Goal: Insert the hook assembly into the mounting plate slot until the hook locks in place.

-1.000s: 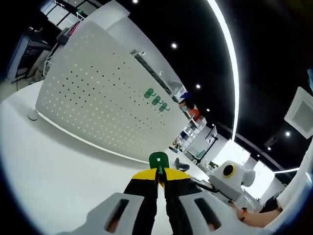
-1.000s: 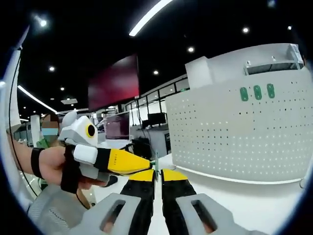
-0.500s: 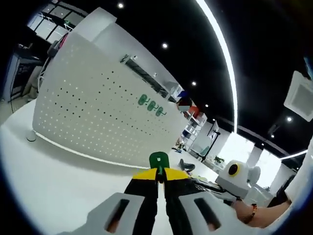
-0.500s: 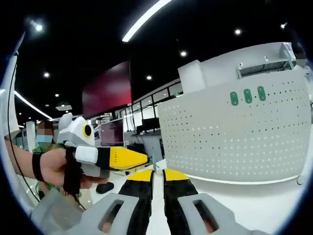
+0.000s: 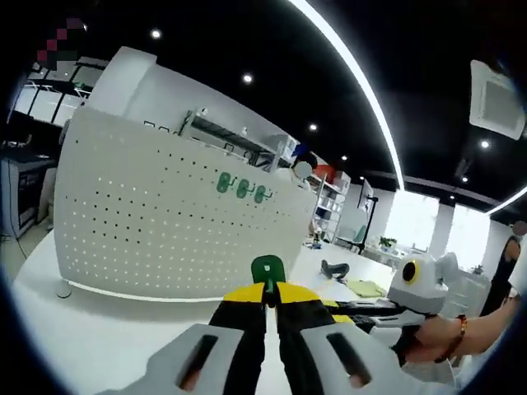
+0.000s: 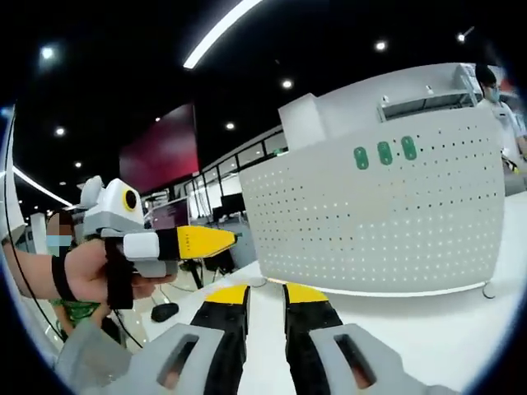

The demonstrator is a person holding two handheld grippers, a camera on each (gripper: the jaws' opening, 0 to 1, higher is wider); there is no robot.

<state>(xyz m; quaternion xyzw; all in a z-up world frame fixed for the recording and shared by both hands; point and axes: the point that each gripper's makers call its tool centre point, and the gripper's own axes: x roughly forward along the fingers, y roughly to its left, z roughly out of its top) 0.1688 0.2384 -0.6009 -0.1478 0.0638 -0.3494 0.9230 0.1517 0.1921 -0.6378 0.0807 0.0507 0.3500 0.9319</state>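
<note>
A white perforated mounting plate (image 5: 165, 230) stands upright on the white table (image 5: 90, 329), with three green hooks (image 5: 240, 188) high on its face. My left gripper (image 5: 268, 290) is shut on a small green hook assembly (image 5: 268, 268), held short of the plate's lower right. In the right gripper view the plate (image 6: 387, 222) and its green hooks (image 6: 384, 154) stand ahead and to the right. My right gripper (image 6: 266, 291) is open with nothing between its yellow-tipped jaws. The left gripper (image 6: 189, 243) comes in from the left, held by a hand.
The right gripper (image 5: 416, 288) and a hand (image 5: 432, 337) sit at the right of the left gripper view. A black object (image 5: 333, 268) and a pale green pad (image 5: 362, 287) lie farther back on the table. The plate's foot (image 6: 487, 290) rests on the table (image 6: 428, 329).
Both views have swung, so the plate now looks more upright. My right gripper's jaws have parted. The left gripper still holds the green hook assembly.
</note>
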